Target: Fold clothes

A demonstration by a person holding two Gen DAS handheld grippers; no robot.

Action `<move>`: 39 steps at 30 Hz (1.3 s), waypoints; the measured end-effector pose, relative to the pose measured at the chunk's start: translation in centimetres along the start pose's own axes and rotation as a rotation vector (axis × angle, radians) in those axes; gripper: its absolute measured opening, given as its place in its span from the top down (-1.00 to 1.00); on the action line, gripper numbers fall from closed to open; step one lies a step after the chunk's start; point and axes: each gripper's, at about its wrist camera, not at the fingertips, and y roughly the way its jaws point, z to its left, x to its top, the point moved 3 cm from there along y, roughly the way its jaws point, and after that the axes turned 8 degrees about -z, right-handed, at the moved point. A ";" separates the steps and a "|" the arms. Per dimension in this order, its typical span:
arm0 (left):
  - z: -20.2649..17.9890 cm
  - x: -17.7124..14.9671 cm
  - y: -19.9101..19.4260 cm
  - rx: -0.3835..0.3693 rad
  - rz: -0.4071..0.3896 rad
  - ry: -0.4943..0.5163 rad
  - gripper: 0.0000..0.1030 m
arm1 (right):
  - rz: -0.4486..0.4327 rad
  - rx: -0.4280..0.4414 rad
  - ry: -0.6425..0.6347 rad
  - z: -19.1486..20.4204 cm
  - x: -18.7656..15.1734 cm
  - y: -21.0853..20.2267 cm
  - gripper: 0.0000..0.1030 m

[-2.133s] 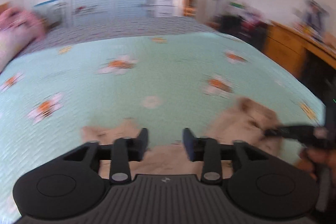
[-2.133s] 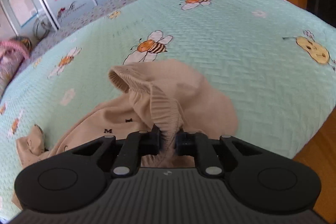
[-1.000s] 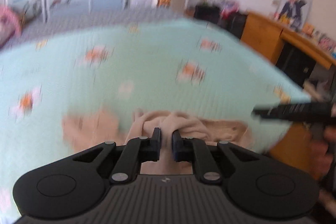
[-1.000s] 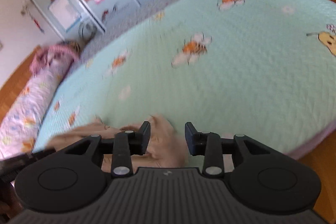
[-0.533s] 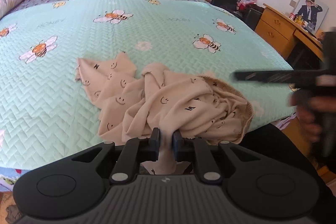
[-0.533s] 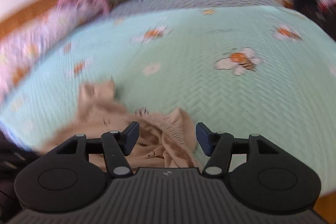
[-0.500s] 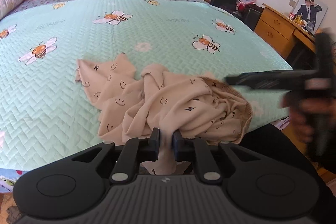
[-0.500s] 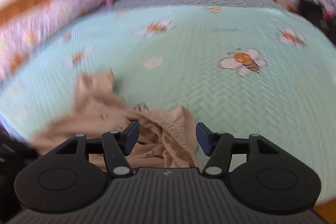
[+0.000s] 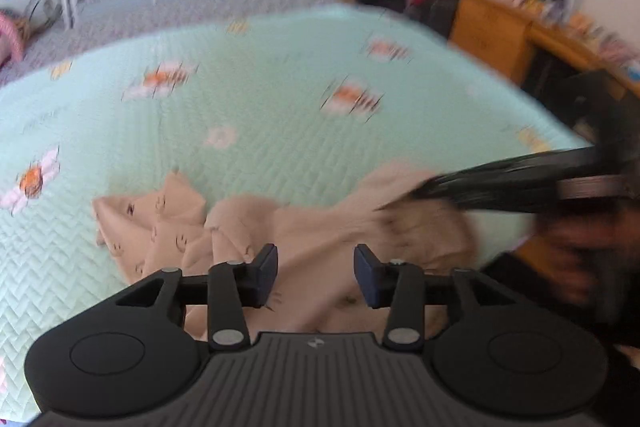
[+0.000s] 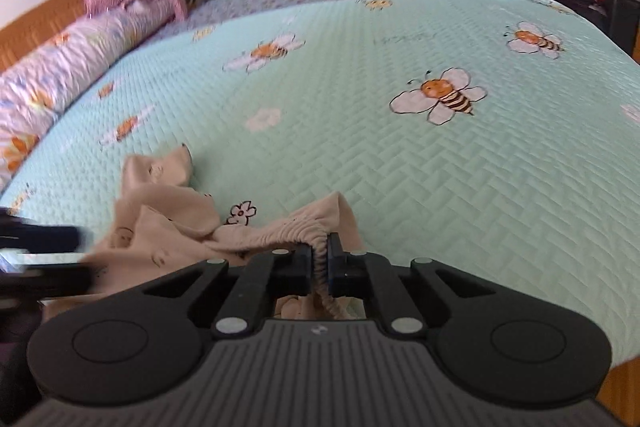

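1. Crumpled beige smiley-print cotton garment point(image 10: 168, 227) lies at the near edge of the mint bee-print quilted bed point(image 10: 400, 147).
2. Right gripper point(image 10: 320, 269), just closed, pinches its ribbed waistband point(image 10: 280, 233).
3. Left gripper point(image 9: 316, 275), just opened, holds nothing.
4. Step: spreading flat. Next: left regrasps an edge.

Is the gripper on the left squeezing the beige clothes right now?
No: the left gripper has its jaws standing apart above the beige garment, and neither pad presses the cloth.
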 end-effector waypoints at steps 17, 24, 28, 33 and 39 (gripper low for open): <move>3.1 12.6 -10.1 0.051 -0.429 -0.102 0.85 | -0.448 -0.021 0.286 -4.0 12.1 -9.6 0.87; 1.8 0.7 0.0 0.078 -0.020 -0.015 0.77 | -0.181 -0.111 0.269 -6.7 3.6 -4.2 0.71; 1.3 -6.6 2.4 0.096 0.104 -0.071 0.80 | 0.033 -0.189 0.328 -9.3 -2.3 -1.9 0.63; 0.8 -4.7 -0.8 0.040 0.029 -0.085 0.79 | -0.087 -0.099 0.235 -7.8 -1.4 -6.3 0.50; -0.9 1.9 -1.3 -0.017 -0.100 -0.056 0.18 | -0.133 0.058 -0.034 -1.2 2.2 -4.3 0.00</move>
